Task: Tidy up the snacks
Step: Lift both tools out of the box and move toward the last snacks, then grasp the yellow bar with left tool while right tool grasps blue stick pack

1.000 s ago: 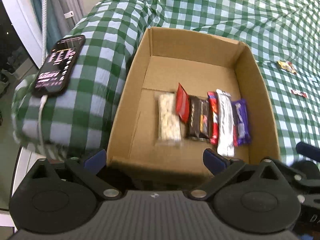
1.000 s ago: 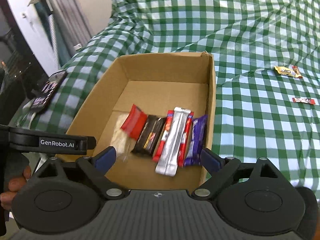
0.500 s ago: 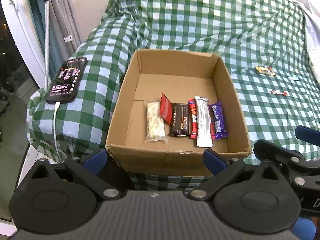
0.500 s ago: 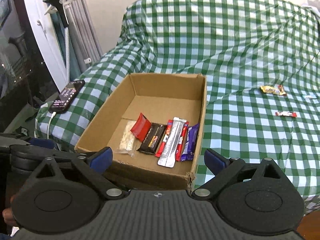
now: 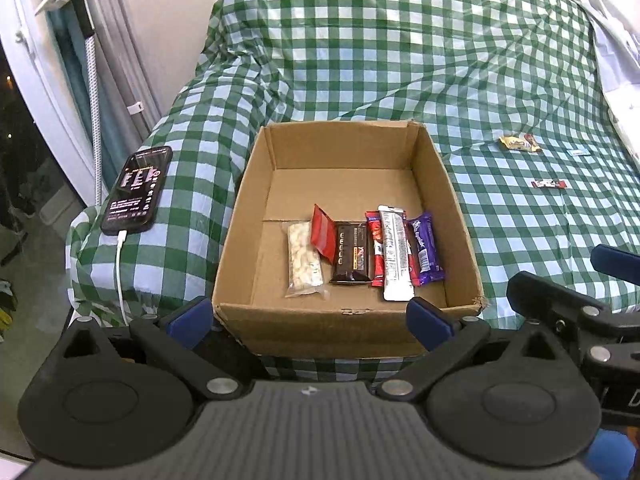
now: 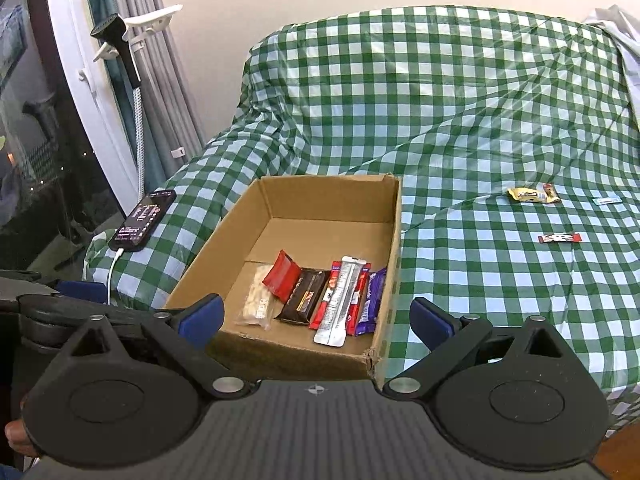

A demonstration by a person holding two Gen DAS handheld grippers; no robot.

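Note:
An open cardboard box (image 5: 256, 216) (image 6: 394, 240) sits on the green checked cloth. Inside lie several snack bars in a row: a clear nut pack (image 5: 304, 258), a red pack (image 5: 323, 236), a dark bar (image 5: 352, 256), a silver bar (image 5: 396, 256) (image 6: 340, 300) and a purple bar (image 5: 426, 252). A yellow snack (image 5: 518, 143) (image 6: 532, 194) and a small red bar (image 5: 549, 184) (image 6: 559, 237) lie on the cloth to the right. My left gripper (image 5: 310, 316) and right gripper (image 6: 316, 316) are both open and empty, held back in front of the box's near wall.
A phone (image 5: 138, 190) (image 6: 144, 220) on a white cable lies on the cloth left of the box. A window frame and curtain stand at the far left. A small white label (image 5: 579, 152) lies beyond the red bar.
Both grippers have pulled back and up from the box, so the box looks smaller and more cloth shows. The snacks in the box have not moved.

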